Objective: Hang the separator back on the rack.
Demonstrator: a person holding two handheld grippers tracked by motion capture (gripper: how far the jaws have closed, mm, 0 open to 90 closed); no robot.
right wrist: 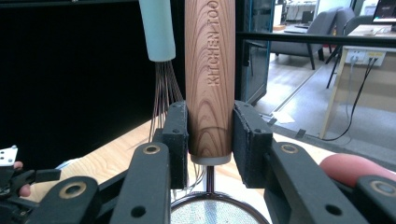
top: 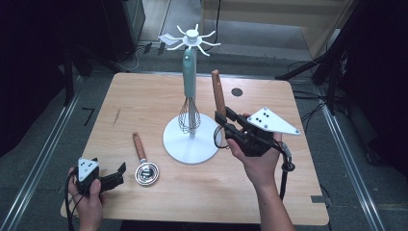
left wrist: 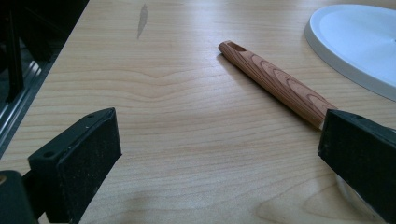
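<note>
Going left to right across the table, here's how it looks to me:

left gripper (top: pixel 117 173): parked near the table's (top: pixel 144 91) front-left corner, jaws apart with nothing between them, so it's free if you need a second hold.

ladle (top: pixel 143 162): lying flat just right of that gripper, wooden handle pointing away from you, shiny bowl nearest you. Untouched. The metal bowl end is probably the heavier and slicker part, so I'd grab the wood.

whisk (top: pixel 189 91): already hanging off the white stand (top: pixel 190 139), mint handle up, wires down. The wires look springy, so avoid bumping them.

strainer (right wrist: pixel 209 70): your right gripper (right wrist: pixel 210 140) is clamped on the bottom of its wooden handle, right above the metal collar, held upright just right of the whisk. Mesh bowl hangs below the jaws.

handling: the wood is stiff and grippy and looks light. I'd guess the weight sits low in the bowl, so it shouldn't tip.

hooks (top: pixel 191 39): thin white prongs up top, look bendy. Go gently.
</note>
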